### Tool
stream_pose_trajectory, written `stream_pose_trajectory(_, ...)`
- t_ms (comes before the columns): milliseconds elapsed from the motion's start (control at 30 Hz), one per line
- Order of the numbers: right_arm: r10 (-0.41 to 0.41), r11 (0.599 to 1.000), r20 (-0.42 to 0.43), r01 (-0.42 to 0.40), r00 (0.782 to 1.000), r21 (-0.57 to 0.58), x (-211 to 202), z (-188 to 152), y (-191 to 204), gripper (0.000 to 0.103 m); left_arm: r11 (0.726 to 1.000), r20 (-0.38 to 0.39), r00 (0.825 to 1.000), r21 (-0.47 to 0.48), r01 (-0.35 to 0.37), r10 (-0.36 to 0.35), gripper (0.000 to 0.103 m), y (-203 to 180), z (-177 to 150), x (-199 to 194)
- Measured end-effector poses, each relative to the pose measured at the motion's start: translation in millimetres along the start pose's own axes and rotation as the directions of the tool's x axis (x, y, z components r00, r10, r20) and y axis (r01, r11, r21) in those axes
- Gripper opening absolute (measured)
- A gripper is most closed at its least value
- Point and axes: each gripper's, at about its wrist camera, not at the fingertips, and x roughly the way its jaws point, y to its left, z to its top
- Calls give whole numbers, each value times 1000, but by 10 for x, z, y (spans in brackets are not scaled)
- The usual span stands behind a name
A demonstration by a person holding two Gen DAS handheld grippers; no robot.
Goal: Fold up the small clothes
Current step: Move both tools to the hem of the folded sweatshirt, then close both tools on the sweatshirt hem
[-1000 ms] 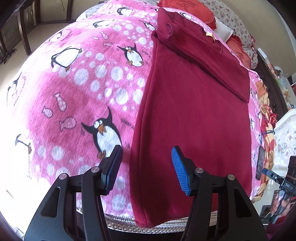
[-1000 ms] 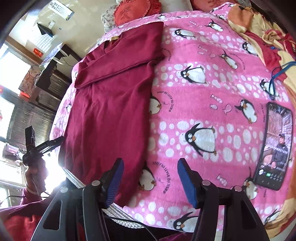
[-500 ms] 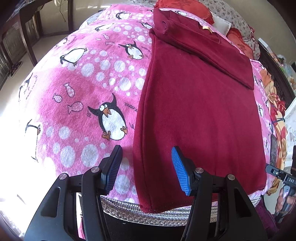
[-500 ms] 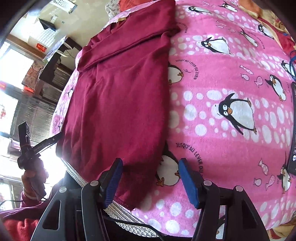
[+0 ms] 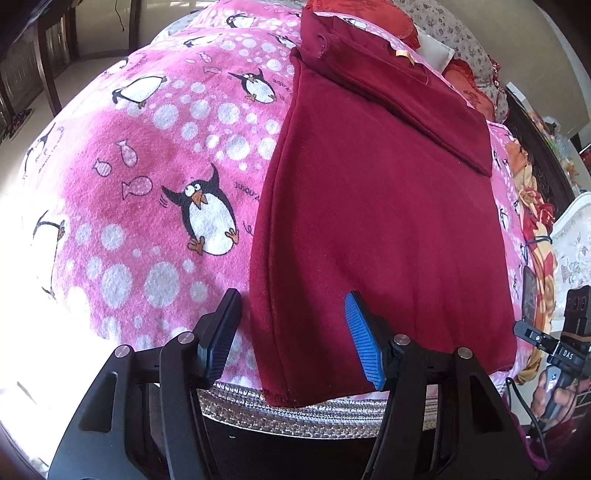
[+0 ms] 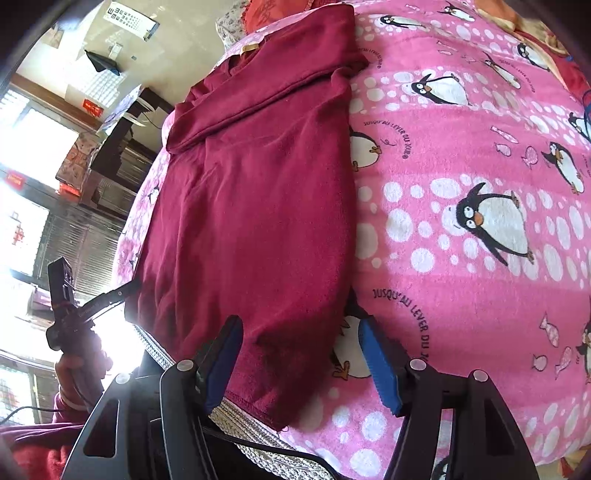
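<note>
A dark red garment point(image 5: 376, 206) lies flat on the pink penguin blanket point(image 5: 155, 177), its far end folded over; its near hem hangs at the bed edge. It also shows in the right wrist view point(image 6: 251, 206). My left gripper point(image 5: 291, 332) is open, its jaws astride the garment's near left corner. My right gripper point(image 6: 301, 354) is open, its jaws astride the near right corner. Neither holds cloth. The right gripper shows at the far right of the left wrist view point(image 5: 554, 347); the left gripper shows at the left of the right wrist view point(image 6: 92, 302).
A phone point(image 5: 529, 291) lies on the blanket right of the garment. Red cushions point(image 5: 354, 11) sit at the head of the bed. A silver mat edge point(image 5: 303, 410) runs along the near bed edge. A dark chair point(image 5: 48, 55) stands on the floor at left.
Both grippers have moved in toward the garment's near hem, so the two near corners now lie between their open jaws. The garment has not moved.
</note>
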Motion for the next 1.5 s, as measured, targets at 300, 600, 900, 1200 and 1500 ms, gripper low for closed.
stream_pose_trajectory(300,56,998,14,-56,998,-27,61,-58,27,63,998,-9,999,-33,46,-46,62,14,-27,-1)
stream_pose_trajectory(600,109,994,32,-108,994,-34,69,-93,2,64,999,-39,998,-1,45,-45,73,-99,-8,76)
stream_pose_trajectory(900,230,973,21,-230,973,-28,137,-146,-43,55,996,-71,993,-13,91,-92,73,-107,48,130)
stream_pose_trajectory(1200,257,964,17,-255,966,-74,209,-106,88,21,995,-96,990,2,102,-101,12,-68,104,145)
stream_pose_trajectory(1500,318,943,89,-306,944,-131,-113,210,300,18,984,8,984,-7,177,-177,7,-74,459,-152)
